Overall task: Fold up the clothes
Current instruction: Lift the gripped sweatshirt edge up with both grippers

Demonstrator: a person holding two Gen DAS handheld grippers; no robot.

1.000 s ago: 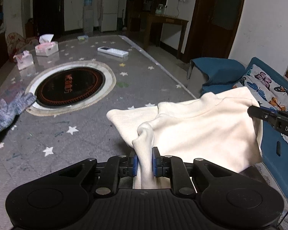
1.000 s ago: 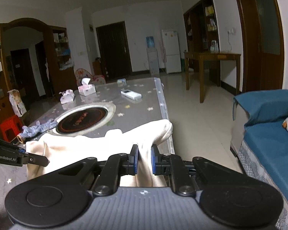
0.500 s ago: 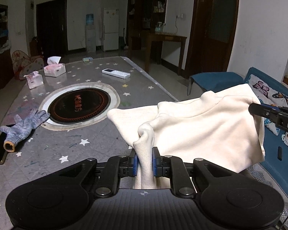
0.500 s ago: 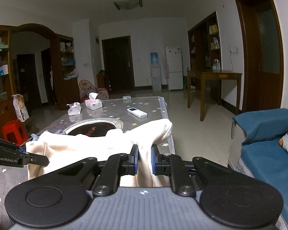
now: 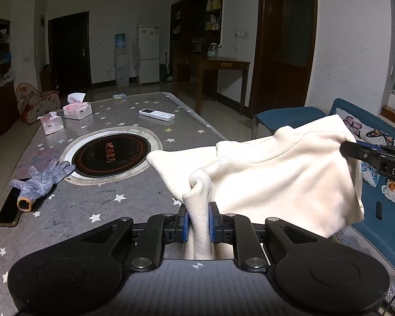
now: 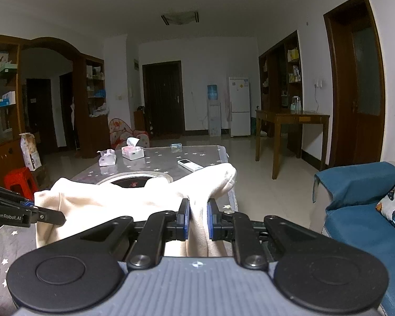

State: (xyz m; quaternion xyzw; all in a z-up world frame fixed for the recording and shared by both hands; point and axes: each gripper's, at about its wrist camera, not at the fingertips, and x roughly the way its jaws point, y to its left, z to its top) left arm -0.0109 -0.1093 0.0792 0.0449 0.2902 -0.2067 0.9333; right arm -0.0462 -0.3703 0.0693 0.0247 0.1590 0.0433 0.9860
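A cream-white garment (image 5: 276,173) hangs stretched in the air between both grippers, above the near right corner of the star-patterned table (image 5: 113,205). My left gripper (image 5: 197,218) is shut on a bunched fold of it. My right gripper (image 6: 197,218) is shut on another bunched edge of the same garment (image 6: 113,202). In the left wrist view the right gripper's finger (image 5: 366,152) shows at the right, pinching the cloth's far corner. In the right wrist view the left gripper's finger (image 6: 42,214) shows at the left edge, at the cloth's other end.
On the table lie a round black hotplate (image 5: 110,155), a grey knit glove (image 5: 42,179), a dark phone (image 5: 9,210), two tissue boxes (image 5: 77,109), a white remote (image 5: 156,114). A blue sofa with a butterfly cushion (image 5: 371,137) stands on the right. A wooden side table (image 6: 292,131) stands beyond.
Both grippers have risen with the garment held between them; the table has dropped lower in both views. The grips on the cloth are unchanged.
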